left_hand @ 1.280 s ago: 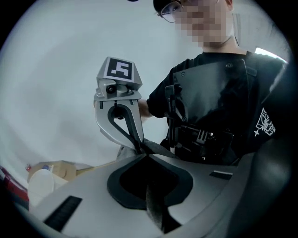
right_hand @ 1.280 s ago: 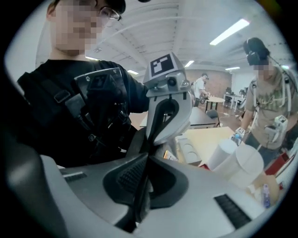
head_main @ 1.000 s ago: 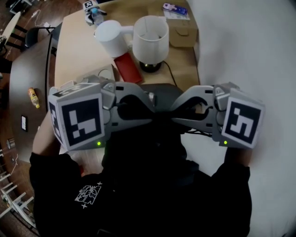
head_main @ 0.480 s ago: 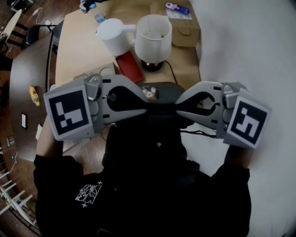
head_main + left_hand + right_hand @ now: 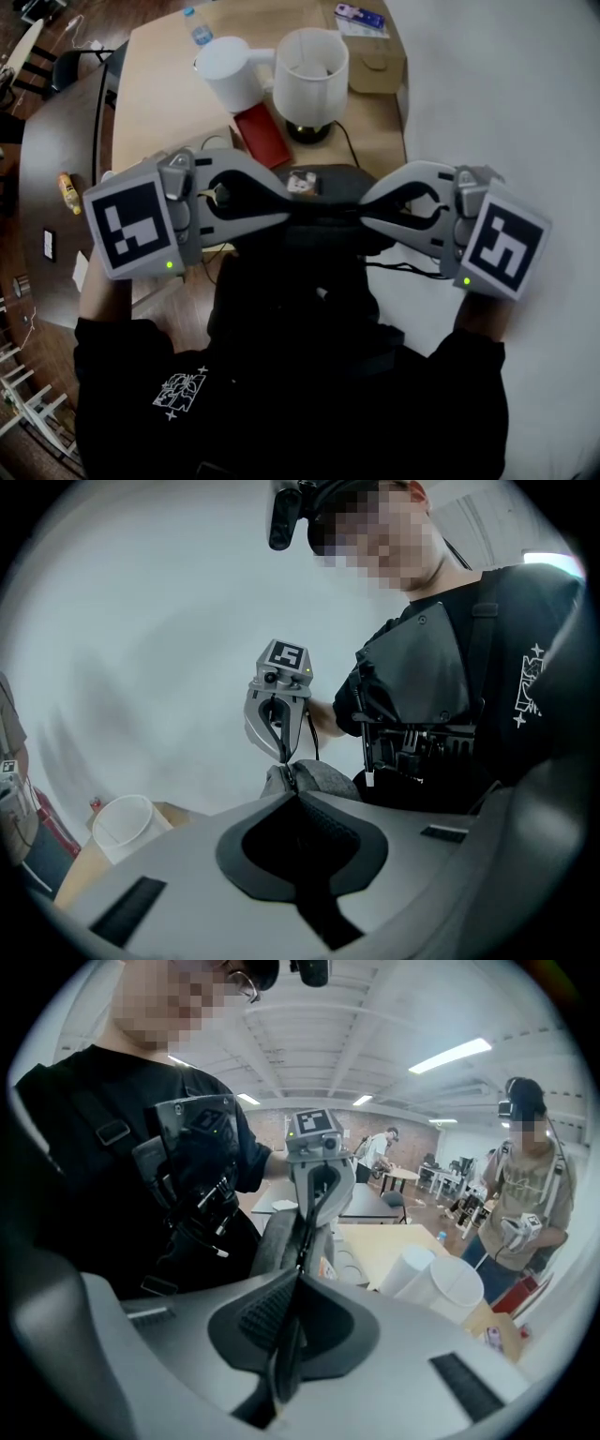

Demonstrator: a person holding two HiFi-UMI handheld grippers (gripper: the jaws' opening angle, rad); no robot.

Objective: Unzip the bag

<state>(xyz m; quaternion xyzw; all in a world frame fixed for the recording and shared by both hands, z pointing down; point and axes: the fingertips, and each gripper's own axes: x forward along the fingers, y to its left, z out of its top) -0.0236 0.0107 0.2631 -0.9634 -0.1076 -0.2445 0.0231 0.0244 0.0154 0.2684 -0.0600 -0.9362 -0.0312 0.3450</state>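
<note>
Fabric of the bag (image 5: pixel 328 187) is dark grey and soft, bunched into a low mound at the centre of the head view, held up against the person's black top (image 5: pixel 309 375) rather than lying on the desk (image 5: pixel 159 84). A small pale tag (image 5: pixel 302 183) sits on its upper edge towards 11 o'clock; what it is cannot be read. The zip itself is not visible in any view, and the bag's lower half merges with the dark clothing behind it.

The left tongs (image 5: pixel 289 208) come in from 9 o'clock and the right tongs (image 5: pixel 364 208) from 3 o'clock, tips pointing at each other with the bag between. In the left gripper view the jaws meet at their tips on the grey fabric. In the right gripper view the jaws are pressed together on a thin dark strip of the bag. Both marker cubes face upward and outward, hiding the hands beneath them.

Beyond, at 12 o'clock, a white lamp (image 5: pixel 309 70) stands on the desk beside a red case (image 5: pixel 261 134).
</note>
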